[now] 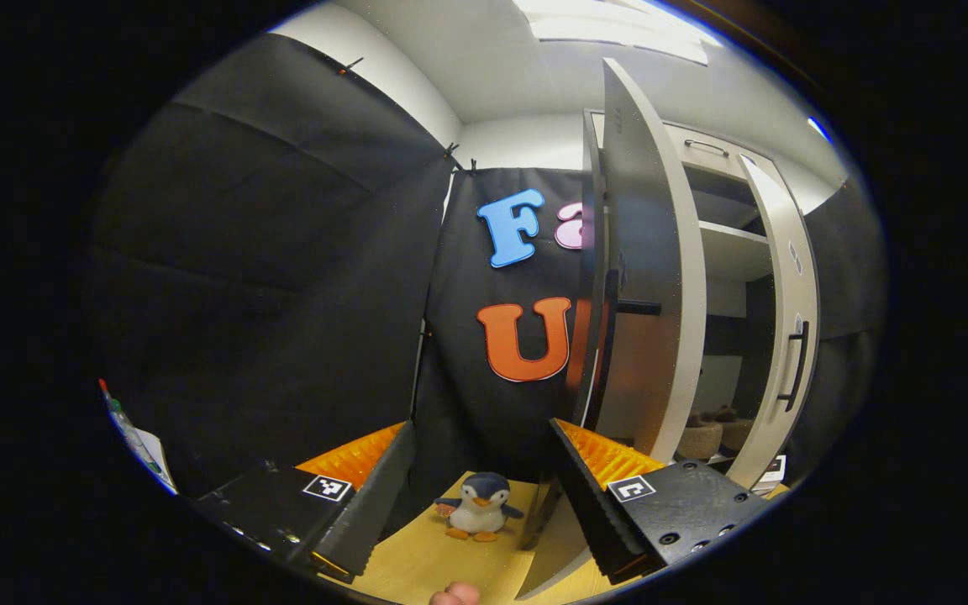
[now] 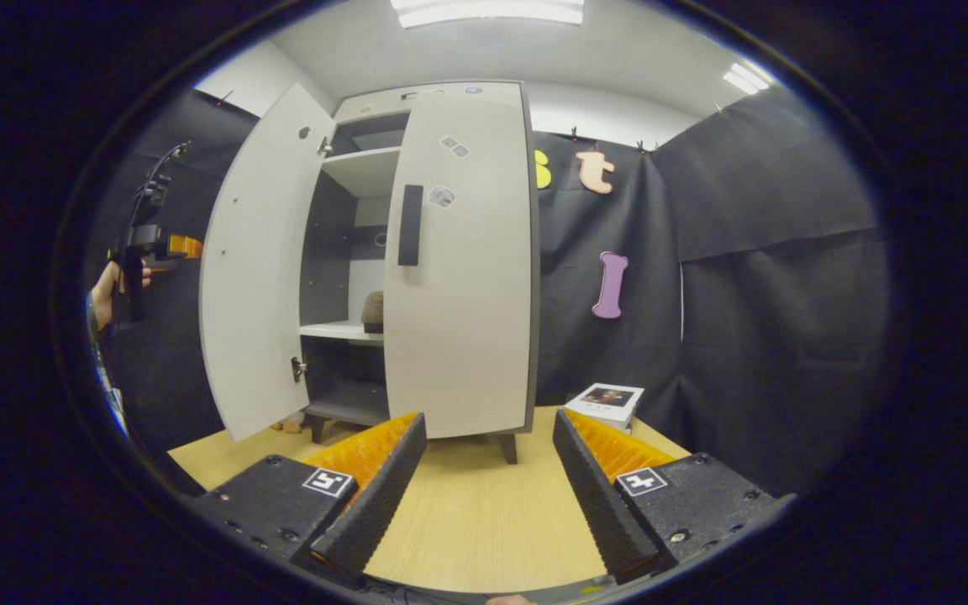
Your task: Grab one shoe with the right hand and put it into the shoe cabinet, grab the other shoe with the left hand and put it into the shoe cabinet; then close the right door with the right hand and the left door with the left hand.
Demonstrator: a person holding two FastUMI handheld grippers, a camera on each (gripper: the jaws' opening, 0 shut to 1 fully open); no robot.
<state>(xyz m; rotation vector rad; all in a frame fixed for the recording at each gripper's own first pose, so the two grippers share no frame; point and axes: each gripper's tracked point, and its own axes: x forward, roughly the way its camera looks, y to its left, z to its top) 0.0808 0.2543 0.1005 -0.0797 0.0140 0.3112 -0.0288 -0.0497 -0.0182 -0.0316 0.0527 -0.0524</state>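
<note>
Left gripper: jaws spread, nothing between them, held over the pale wooden tabletop with a small plush penguin standing just ahead; beyond it, the light grey left door of the tall shoe cabinet stands wide open, and two tan shoes sit side by side on a shelf inside. Right gripper: jaws likewise spread and empty above the tabletop, facing the cabinet front, where the right door with its dark handle looks nearly closed. A white box lies on the table right of the cabinet.
</note>
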